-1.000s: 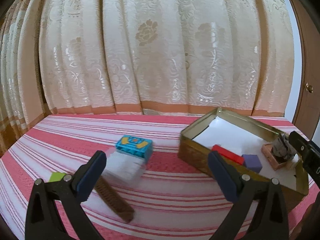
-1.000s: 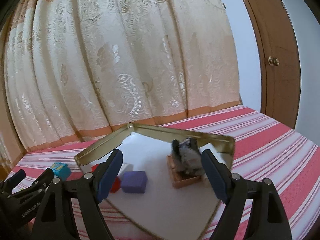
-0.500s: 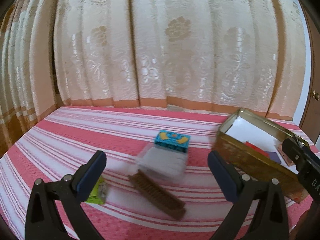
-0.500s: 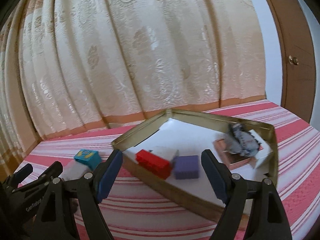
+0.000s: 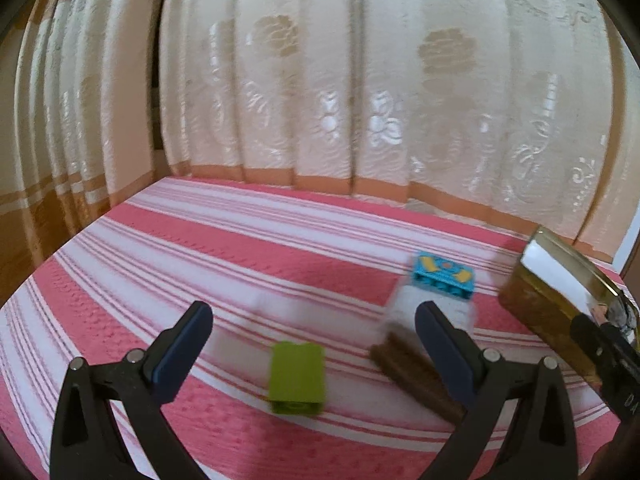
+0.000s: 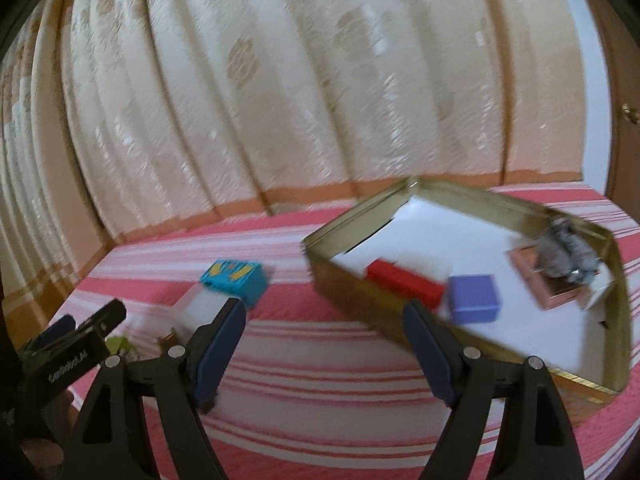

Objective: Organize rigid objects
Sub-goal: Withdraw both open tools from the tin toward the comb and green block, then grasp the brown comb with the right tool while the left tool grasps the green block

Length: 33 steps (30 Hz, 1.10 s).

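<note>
Change since a second ago: I see both views swing off the gold tin (image 6: pixel 472 196) and toward the loose pieces on the bed (image 5: pixel 240 248); the green block (image 5: pixel 297 377) now lies between the left tongs' fingers in view, where the tin filled that side before.
Meaning for task: I judge the drop-off in the tin is finished and the next pick is being lined up, most likely the green block.
Left tongs (image 5: pixel 314 350): spread wide, nothing between the pads; angled down toward the bedcover, well short of contact.
Right tongs (image 6: pixel 324 346): spread, empty, tilted down over the bare stripes between the tin and the loose pieces.
Loose items: green block near the front edge of the bed; brown bar (image 5: pixel 416 380) just beside it, partly behind the left tongs' right finger; white box (image 6: pixel 200 308) and blue block (image 6: pixel 236 280) farther back, touching each other.
Tin contents: red block (image 6: pixel 404 284), purple block (image 6: pixel 474 298), pink tray (image 6: pixel 548 280) with a grey object (image 6: pixel 566 252) on it.
Tin location: toward the bed's right side.
Blur: strong, fine detail unreadable.
</note>
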Available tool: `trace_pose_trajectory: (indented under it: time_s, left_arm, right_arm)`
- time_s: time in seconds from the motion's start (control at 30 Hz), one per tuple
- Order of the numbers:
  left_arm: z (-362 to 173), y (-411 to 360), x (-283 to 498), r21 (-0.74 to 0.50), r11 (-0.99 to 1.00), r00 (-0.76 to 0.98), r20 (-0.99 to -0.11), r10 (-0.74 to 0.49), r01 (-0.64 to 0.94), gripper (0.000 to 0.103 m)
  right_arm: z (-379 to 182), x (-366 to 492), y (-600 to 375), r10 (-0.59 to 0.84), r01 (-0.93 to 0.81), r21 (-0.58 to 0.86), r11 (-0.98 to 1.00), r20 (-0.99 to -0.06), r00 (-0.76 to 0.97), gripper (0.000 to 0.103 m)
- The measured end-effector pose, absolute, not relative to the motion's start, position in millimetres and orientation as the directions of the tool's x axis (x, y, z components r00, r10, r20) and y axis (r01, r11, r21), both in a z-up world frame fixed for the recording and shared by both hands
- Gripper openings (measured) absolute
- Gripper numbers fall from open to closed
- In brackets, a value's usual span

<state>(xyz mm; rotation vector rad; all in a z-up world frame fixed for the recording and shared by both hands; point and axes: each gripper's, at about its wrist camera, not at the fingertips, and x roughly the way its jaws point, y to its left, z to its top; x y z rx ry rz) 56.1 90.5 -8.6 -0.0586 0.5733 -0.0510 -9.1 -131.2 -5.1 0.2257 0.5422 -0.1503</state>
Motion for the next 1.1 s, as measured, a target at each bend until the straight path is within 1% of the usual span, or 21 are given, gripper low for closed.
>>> trace_pose_trajectory:
  time_s: [0.17,0.33,0.47,0.53,0.57,0.6,0.63,0.73,0.77,0.8,0.9,0.93,1.0,1.1]
  left_arm:
    - [-13.2,116.0,67.2,-0.059,0.998,0.816,-0.578,-0.022,-0.015,0.102]
    - [-15.9,141.5,75.7,-0.068,0.996,0.802,-0.597,0.011,-0.064,0.102]
    - [-16.2,151.2,76.0,-0.108,0.992,0.798,-0.602,-0.01,-0.069,0.102]
    - [-15.6,149.4,74.7,-0.127,0.991,0.797,-0.603,-0.039,-0.048,0.102]
    - [-15.4,147.0,74.0,-0.127,0.991,0.796,-0.604,-0.052,-0.031,0.102]
    - [-15.4,142.7,73.5,-0.117,0.993,0.793,-0.606,-0.061,-0.013,0.102]
    - [-15.2,138.4,73.6,-0.101,0.995,0.791,-0.608,-0.062,0.0,0.102]
    - [-17.9,125.1,74.5,-0.067,0.996,0.772,-0.629,-0.086,0.056,0.102]
    - [-19.1,121.9,75.2,-0.066,0.995,0.762,-0.64,-0.101,0.076,0.102]
    - [-20.5,118.9,75.9,-0.064,0.994,0.751,-0.651,-0.112,0.093,0.102]
    - [-26.8,113.5,80.5,-0.051,0.993,0.714,-0.691,-0.115,0.11,0.102]
    - [-30.0,111.8,82.6,-0.053,0.992,0.695,-0.709,-0.12,0.117,0.102]
    - [-36.0,108.4,86.0,-0.07,0.988,0.656,-0.741,-0.145,0.14,0.102]
    - [-41.7,105.2,87.7,-0.064,0.987,0.625,-0.767,-0.145,0.149,0.102]
  right_arm:
    - [-13.8,9.8,-105.0,0.004,0.118,0.169,0.978,-0.588,0.809,0.083]
    - [-27.4,30.4,-78.9,0.108,0.012,0.174,0.985,-0.662,0.741,0.083]
    - [-36.0,42.6,-60.9,0.15,-0.038,0.173,0.984,-0.703,0.695,0.082]
    - [-39.7,47.6,-50.2,0.154,-0.056,0.157,0.986,-0.722,0.674,0.08]
    - [-41.7,50.6,-44.6,0.153,-0.067,0.145,0.987,-0.735,0.661,0.075]
    - [-44.9,54.2,-37.5,0.15,-0.081,0.128,0.988,-0.753,0.641,0.068]
    - [-47.9,57.6,-31.4,0.142,-0.09,0.11,0.99,-0.77,0.623,0.068]
    - [-50.2,59.1,-18.3,0.09,-0.096,0.038,0.995,-0.781,0.618,0.065]
    - [-50.7,58.7,-15.0,0.077,-0.1,0.018,0.995,-0.784,0.616,0.057]
    - [-50.6,57.2,-13.2,0.07,-0.105,0.006,0.994,-0.782,0.619,0.044]
    - [-49.1,53.7,-12.5,0.07,-0.115,-0.003,0.993,-0.779,0.623,0.038]
    - [-48.6,53.3,-12.6,0.071,-0.121,-0.007,0.993,-0.779,0.623,0.037]
    - [-48.2,52.1,-12.0,0.075,-0.134,-0.012,0.991,-0.779,0.623,0.032]
    - [-47.3,50.9,-13.4,0.078,-0.14,-0.012,0.99,-0.778,0.623,0.028]
